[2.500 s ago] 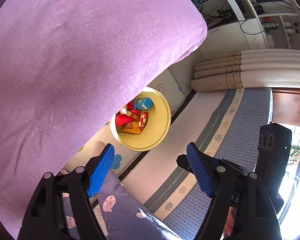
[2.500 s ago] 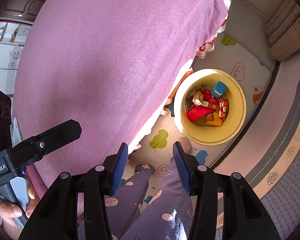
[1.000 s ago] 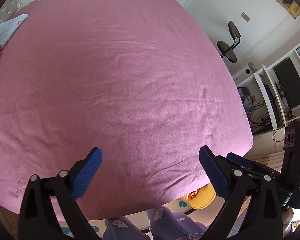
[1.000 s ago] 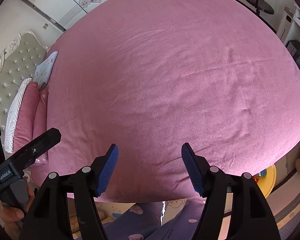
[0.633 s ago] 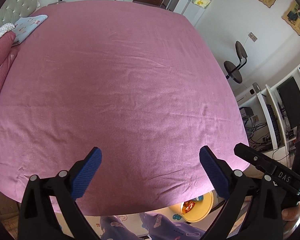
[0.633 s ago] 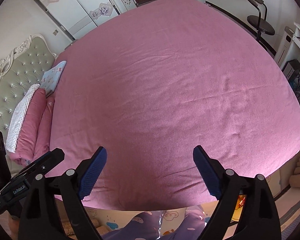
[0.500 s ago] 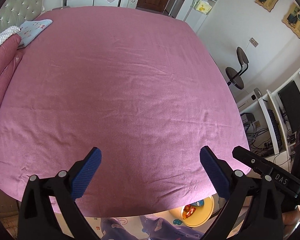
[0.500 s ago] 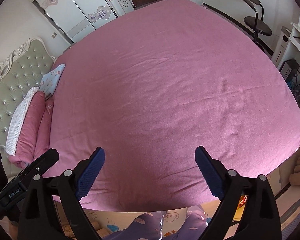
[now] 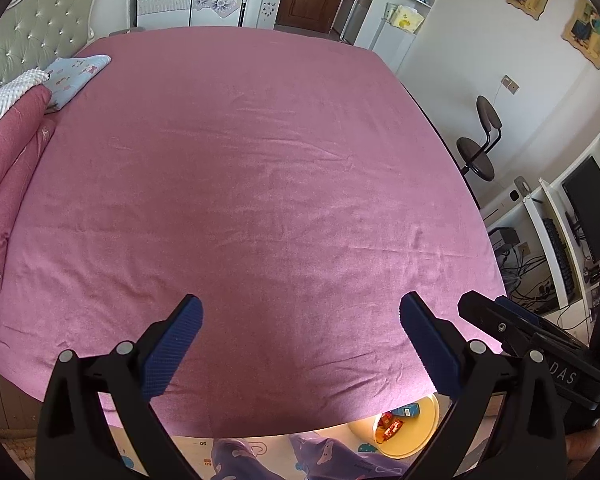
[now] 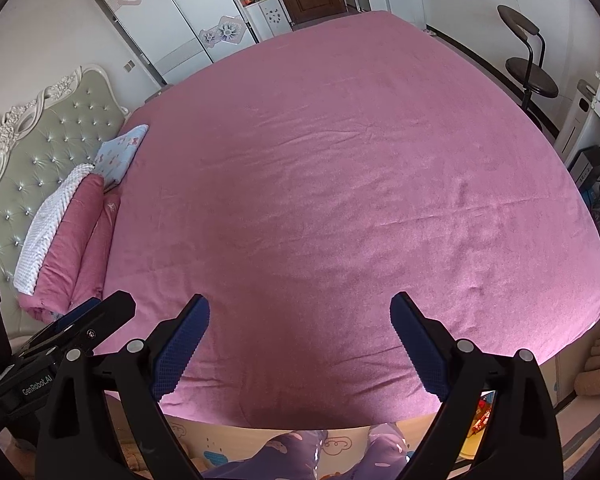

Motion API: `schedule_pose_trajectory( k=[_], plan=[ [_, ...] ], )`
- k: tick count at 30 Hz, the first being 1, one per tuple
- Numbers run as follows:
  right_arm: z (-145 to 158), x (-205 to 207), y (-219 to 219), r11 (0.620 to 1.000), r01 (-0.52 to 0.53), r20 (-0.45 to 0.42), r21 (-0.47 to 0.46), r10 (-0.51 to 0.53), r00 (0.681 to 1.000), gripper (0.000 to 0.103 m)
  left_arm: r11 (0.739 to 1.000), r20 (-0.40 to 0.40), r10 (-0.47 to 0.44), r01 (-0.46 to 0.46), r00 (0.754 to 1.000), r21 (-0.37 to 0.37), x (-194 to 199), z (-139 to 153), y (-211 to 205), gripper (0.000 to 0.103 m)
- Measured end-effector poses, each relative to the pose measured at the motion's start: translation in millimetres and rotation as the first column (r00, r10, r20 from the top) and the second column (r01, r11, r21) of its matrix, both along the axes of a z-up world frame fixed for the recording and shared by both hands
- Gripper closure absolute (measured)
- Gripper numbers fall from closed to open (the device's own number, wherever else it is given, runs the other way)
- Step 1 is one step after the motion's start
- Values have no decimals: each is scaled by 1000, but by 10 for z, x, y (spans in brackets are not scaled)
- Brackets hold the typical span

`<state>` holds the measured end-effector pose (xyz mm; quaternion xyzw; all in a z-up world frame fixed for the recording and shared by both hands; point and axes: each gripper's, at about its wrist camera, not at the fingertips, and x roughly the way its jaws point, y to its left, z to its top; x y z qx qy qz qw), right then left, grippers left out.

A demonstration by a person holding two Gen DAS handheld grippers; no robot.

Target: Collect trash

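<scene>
Left tool [image 9: 300, 338] and right tool [image 10: 299, 336] both released, nothing between the pads, held over the pink bedspread [image 9: 240, 200]. Trash wrappers [image 9: 392, 426] lie in one yellow basin [image 9: 428, 420] on the floor past the bed's near edge, partly hidden by it. One black swivel chair [image 9: 480, 148] stands right of the bed; two pillows [image 10: 72, 216] at the headboard.

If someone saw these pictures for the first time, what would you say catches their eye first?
The big pink bedspread fills nearly the whole view, smooth and bare of litter. Both sets of tongs, left and right, hang open and empty above its near edge. Low on the floor by the bed's corner, the yellow bin peeks out with snack wrappers inside, and a tufted green headboard stands far left.
</scene>
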<state>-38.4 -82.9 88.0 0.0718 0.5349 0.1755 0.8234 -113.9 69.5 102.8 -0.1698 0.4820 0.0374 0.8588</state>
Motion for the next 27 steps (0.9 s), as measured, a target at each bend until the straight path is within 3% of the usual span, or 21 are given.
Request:
schedule_pose_trajectory(
  k=[27],
  plan=[
    [-6,-63,-34,1000,10,-11,22,-10,1000,14,997,-2,4,-4,1000,73,-109,65,-24,4]
  ],
)
